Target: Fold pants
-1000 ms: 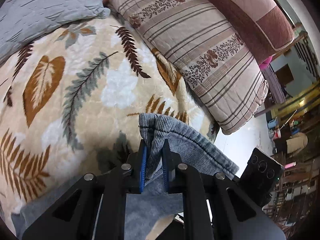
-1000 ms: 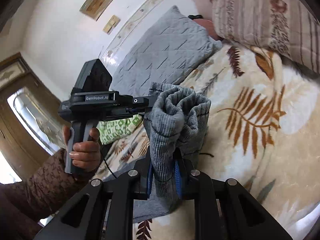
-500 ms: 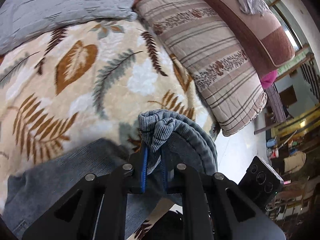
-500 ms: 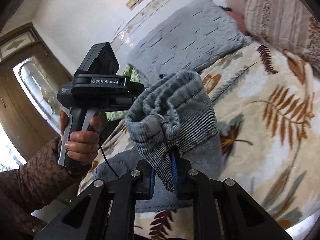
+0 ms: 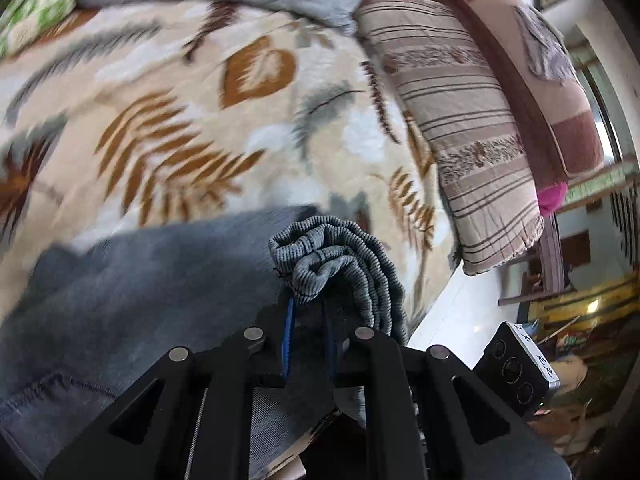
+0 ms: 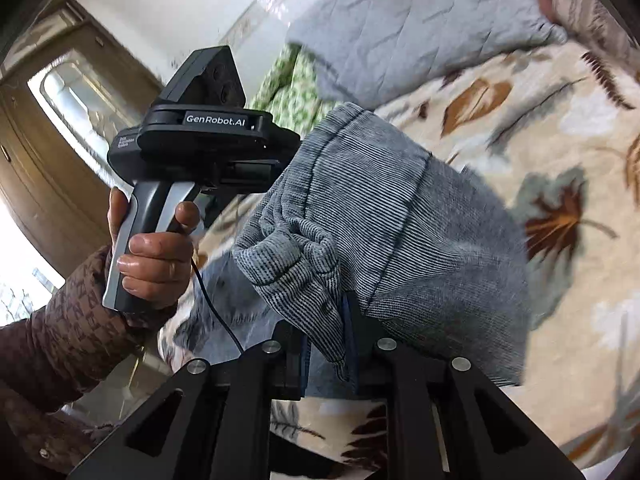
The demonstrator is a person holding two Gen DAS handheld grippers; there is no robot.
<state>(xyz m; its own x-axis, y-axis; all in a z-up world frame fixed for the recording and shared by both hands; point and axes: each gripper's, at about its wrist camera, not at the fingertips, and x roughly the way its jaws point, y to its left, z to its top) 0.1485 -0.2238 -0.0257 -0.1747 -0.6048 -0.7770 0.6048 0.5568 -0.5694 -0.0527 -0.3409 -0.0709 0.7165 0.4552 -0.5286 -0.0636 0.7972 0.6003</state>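
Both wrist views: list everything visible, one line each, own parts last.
pants: one, grey-blue ribbed, bunched in both claws, the rest on the blanket
blanket: one, cream with brown and grey leaves, covers the bed
quilt: one, grey, far edge of bed
green cloth: one, green-white print, beside the quilt
striped pillow: one, beige-brown, right edge of bed
door: one, brown wood, left
left claw: black, shut on pants
right claw: black, shut on pants
left hand: grips its handle

Grey ribbed pants [image 5: 132,304], bunched at one end and lifted, the remainder draped across the bed near its edge.
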